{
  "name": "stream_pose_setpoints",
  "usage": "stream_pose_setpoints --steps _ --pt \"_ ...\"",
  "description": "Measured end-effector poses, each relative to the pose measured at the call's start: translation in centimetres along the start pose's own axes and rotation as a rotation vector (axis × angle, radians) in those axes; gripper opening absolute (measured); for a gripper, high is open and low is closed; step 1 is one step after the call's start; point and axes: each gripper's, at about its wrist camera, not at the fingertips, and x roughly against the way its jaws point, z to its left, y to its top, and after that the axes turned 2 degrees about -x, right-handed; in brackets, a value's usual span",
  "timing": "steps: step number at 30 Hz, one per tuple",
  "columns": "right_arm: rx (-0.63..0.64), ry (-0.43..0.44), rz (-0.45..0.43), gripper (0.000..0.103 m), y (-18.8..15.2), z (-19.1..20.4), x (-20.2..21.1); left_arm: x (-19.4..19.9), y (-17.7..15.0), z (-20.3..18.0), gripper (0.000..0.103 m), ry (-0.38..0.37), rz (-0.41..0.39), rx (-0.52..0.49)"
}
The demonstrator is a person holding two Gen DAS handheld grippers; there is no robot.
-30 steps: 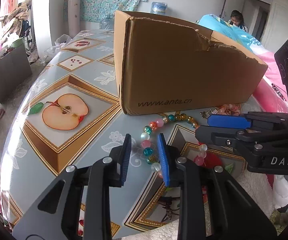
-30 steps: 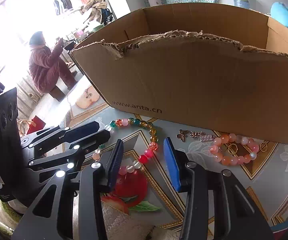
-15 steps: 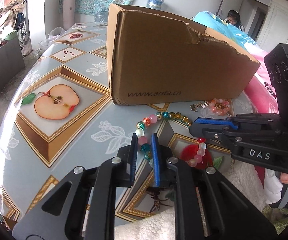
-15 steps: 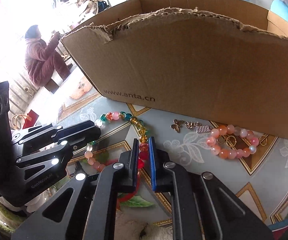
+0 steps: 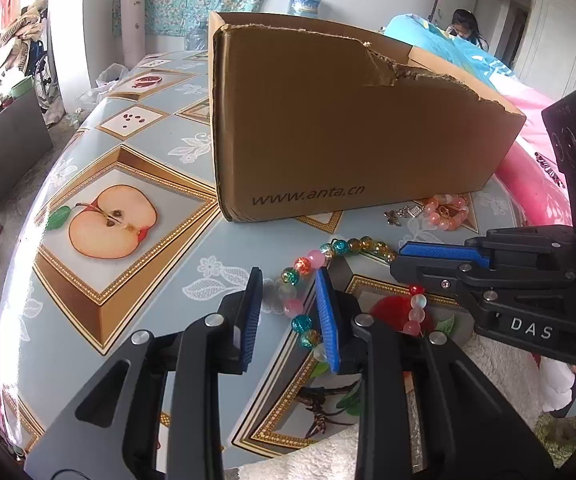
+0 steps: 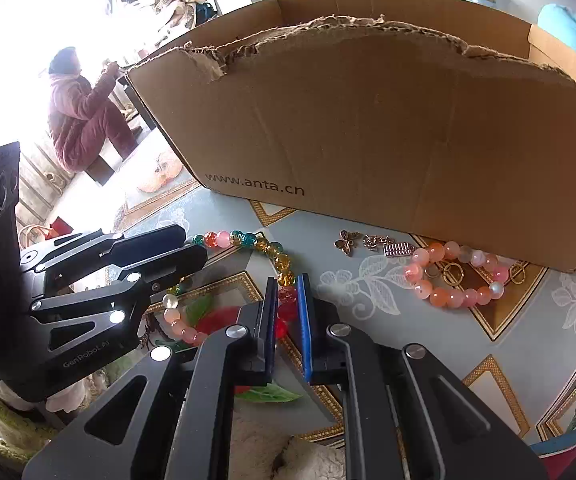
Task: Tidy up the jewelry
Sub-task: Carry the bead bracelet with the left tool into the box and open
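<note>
- My right gripper [image 6: 287,288] is clenched on the red end of the bead string [image 6: 260,242], which lies on the table [image 5: 148,280] in front of the cardboard box [image 5: 348,128].
- My left gripper [image 5: 290,292] has just been opening; its pads stand apart around the string's green and pink beads, not pressing them.
- The peach bracelet [image 6: 448,276] lies against the box's front wall, with gold rings [image 6: 452,272] inside its loop.
- Small charms [image 6: 372,243] sit just left of that bracelet.
</note>
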Motion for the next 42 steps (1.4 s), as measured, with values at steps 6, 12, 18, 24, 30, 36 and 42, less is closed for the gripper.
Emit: stream_pose_setpoints --steps 6,12,18,24,30,36,42 --pt "0.024 -0.003 -0.022 0.010 -0.1 0.4 0.0 -0.2 0.0 0.2 0.008 0.010 -0.002 0.002" --pt "0.012 0.029 -0.061 0.010 -0.6 0.5 1.2 1.1 0.1 0.0 0.008 0.011 -0.018 0.000" --pt "0.008 0.054 -0.117 0.010 -0.8 0.2 3.6 4.4 0.3 -0.9 0.008 0.015 -0.072 -0.009" --pt "0.019 0.074 -0.190 0.010 -0.7 0.3 6.8 8.6 1.0 -2.4 0.008 0.006 -0.153 -0.030" --pt "0.084 0.084 -0.307 0.010 0.8 0.9 11.6 13.0 4.0 -3.9 0.008 -0.027 -0.273 -0.069" --pt "0.133 0.093 -0.382 0.010 6.0 0.6 14.1 14.7 9.6 -4.8 0.008 -0.042 -0.361 -0.132" --pt "0.120 0.110 -0.309 0.010 12.2 -1.4 11.8 11.6 15.0 -4.3 0.008 -0.047 -0.335 -0.147"
